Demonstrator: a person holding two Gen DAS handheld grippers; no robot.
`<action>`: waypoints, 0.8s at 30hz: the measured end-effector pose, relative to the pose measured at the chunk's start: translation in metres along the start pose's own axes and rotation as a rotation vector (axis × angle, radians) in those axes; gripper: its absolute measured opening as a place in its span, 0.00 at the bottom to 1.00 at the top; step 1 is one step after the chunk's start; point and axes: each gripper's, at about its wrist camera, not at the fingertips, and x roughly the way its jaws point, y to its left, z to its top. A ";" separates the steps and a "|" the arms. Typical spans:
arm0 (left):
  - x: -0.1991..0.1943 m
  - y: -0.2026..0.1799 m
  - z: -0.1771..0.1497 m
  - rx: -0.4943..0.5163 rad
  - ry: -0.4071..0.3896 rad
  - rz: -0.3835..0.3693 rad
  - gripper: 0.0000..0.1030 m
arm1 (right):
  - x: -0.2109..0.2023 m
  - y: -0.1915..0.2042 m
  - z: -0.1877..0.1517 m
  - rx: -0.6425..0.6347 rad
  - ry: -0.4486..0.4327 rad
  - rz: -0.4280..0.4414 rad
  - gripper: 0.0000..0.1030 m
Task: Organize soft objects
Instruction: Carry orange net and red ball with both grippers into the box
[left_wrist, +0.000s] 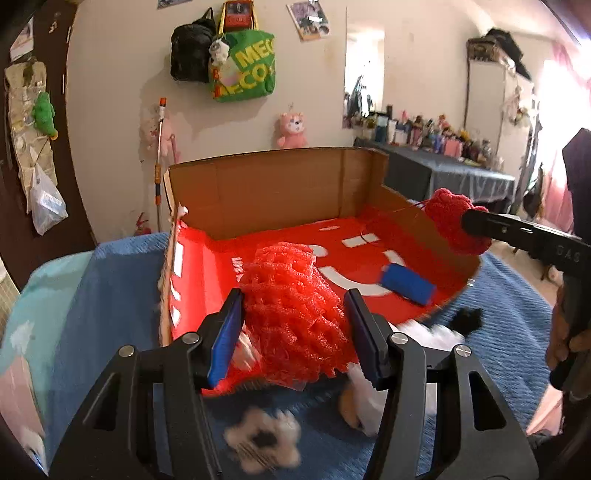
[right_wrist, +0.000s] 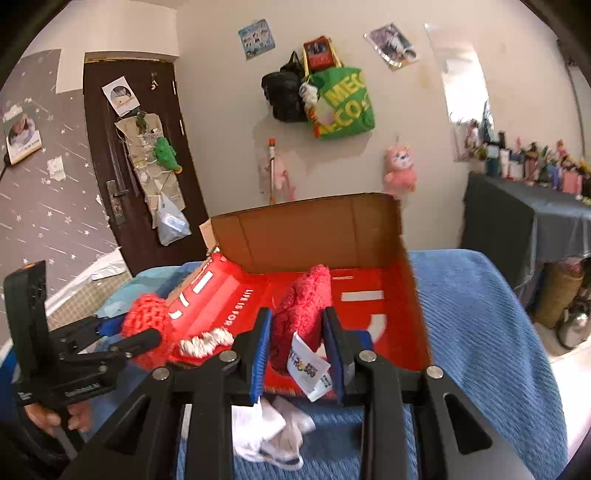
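Note:
An open cardboard box (left_wrist: 277, 192) with a red printed floor stands on the blue blanket. My left gripper (left_wrist: 293, 332) is shut on a red foam net (left_wrist: 291, 302) and holds it over the box's near edge; it also shows in the right wrist view (right_wrist: 147, 328). My right gripper (right_wrist: 297, 347) is shut on a red knitted piece (right_wrist: 303, 310) with a white label, over the box's near right side; from the left wrist view the piece (left_wrist: 450, 218) hangs over the right wall. A blue roll (left_wrist: 406, 288) lies in the box.
White and black soft items (left_wrist: 264, 439) lie on the blue blanket (right_wrist: 480, 332) in front of the box, with white socks (right_wrist: 269, 432) below my right gripper. Bags hang on the wall behind. A cluttered table (left_wrist: 443, 173) stands at the right.

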 end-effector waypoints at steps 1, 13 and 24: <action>0.007 0.003 0.006 0.008 0.012 0.010 0.52 | 0.008 -0.002 0.005 0.006 0.009 0.018 0.29; 0.104 0.021 0.053 0.133 0.219 0.084 0.52 | 0.120 -0.044 0.038 0.100 0.247 0.060 0.29; 0.161 0.029 0.053 0.152 0.380 0.102 0.52 | 0.166 -0.055 0.038 0.055 0.403 -0.055 0.30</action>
